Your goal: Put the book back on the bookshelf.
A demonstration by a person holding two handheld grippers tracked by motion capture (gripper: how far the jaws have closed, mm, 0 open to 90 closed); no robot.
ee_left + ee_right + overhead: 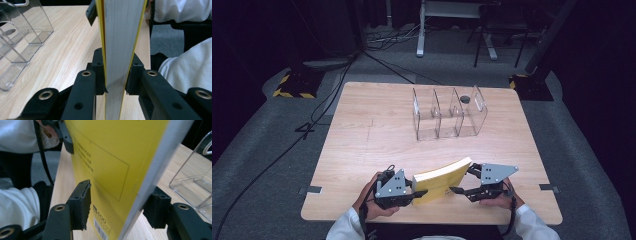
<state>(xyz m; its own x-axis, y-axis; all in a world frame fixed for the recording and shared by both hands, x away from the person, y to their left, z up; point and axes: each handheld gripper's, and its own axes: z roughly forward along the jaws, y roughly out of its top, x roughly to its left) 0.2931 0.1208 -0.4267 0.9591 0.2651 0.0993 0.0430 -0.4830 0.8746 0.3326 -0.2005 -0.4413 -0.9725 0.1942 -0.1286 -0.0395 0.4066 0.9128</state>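
- A yellow paperback book (441, 181) stands on edge near the front edge of the wooden table (362, 145), about midway along it, tilted slightly, with one end towards each gripper.
- The left gripper (411, 196) is clamped on the book's left end; in the left gripper view both black jaws press flat against the covers, with the white page block (121, 50) rising between them.
- The right gripper (464, 181) sits at the book's right end with its jaws apart. In the right gripper view the book passes between them: one jaw stands clear of the yellow cover (107, 170), and the other lies behind the page edge, where contact cannot be told.
- A clear acrylic file holder (449, 114) with three compartments stands towards the far edge of the table, well apart from the book, with bare wood between them.
- A small dark round object (465, 99) lies by the holder's far side.
- White sleeves (346, 226) come in at the front edge.
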